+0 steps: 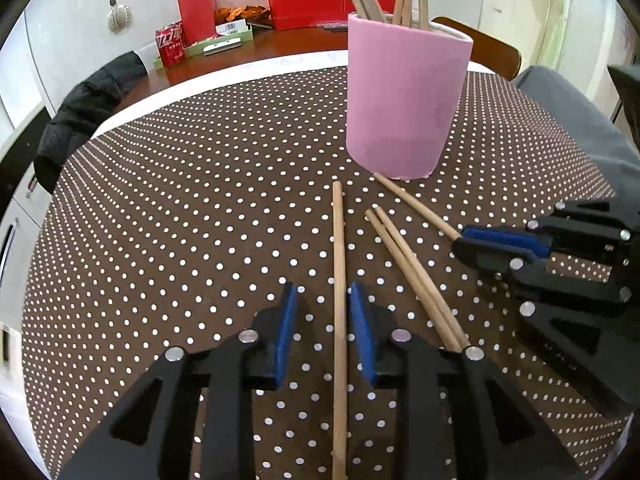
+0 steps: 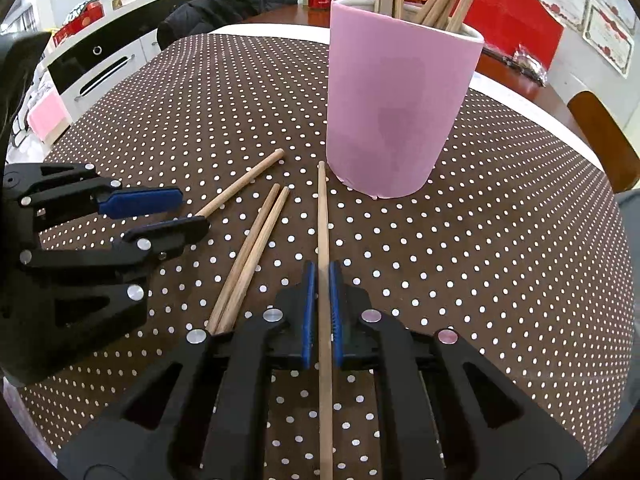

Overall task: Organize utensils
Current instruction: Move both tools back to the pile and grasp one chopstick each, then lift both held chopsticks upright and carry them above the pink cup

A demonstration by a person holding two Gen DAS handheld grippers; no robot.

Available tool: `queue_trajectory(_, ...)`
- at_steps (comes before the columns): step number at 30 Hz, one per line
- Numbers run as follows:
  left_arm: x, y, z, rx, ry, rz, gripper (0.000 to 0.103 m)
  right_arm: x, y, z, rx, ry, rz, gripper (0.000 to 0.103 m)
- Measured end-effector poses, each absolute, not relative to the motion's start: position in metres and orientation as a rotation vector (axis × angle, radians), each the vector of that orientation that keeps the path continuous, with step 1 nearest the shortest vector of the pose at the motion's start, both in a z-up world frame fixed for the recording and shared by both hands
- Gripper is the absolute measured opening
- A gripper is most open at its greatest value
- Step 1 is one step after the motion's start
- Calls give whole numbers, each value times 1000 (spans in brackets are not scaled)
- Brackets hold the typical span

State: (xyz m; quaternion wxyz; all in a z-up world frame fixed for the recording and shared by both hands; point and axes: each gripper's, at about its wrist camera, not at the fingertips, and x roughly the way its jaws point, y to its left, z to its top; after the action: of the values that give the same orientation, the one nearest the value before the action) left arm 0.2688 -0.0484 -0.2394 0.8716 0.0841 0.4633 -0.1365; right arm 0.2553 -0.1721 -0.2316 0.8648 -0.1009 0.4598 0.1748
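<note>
While left fingers [image 1: 286, 332] gape, right fingers [image 2: 309, 312] clamp a chopstick [image 2: 323, 220] pointing toward the pink cup [image 2: 396, 112].

Dotted brown tablecloth [image 2: 500, 240] under pink holder [image 2: 396, 112] and four loose chopsticks [image 2: 248, 256].

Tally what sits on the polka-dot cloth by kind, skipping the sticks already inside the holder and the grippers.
Loose chopsticks: 4
Pink holder: 1
Total: 5
</note>
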Motion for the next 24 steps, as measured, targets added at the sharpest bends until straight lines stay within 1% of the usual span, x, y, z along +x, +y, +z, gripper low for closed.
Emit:
queue_trajectory(3,266,-41,-239,123,961,-305,5,248,-180,-230,-145,949,401,6)
queue_trajectory(7,250,-28,-230,13,901,-305,5,227,-200,-214,-30,859,458,6)
queue_trajectory(10,236,-19,-210,-57,819,-297,5,213,-216,-194,75,770,511,6)
queue_trajectory(14,222,-17,-167,-120,653,-316,5,202,-233,-160,181,634,556,6)
queue_trajectory(17,213,-19,-139,-144,541,-350,5,198,-236,-138,197,553,555,6)
queue_trajectory(24,214,-39,-80,-154,314,-412,5,217,-257,-96,304,390,486,6)
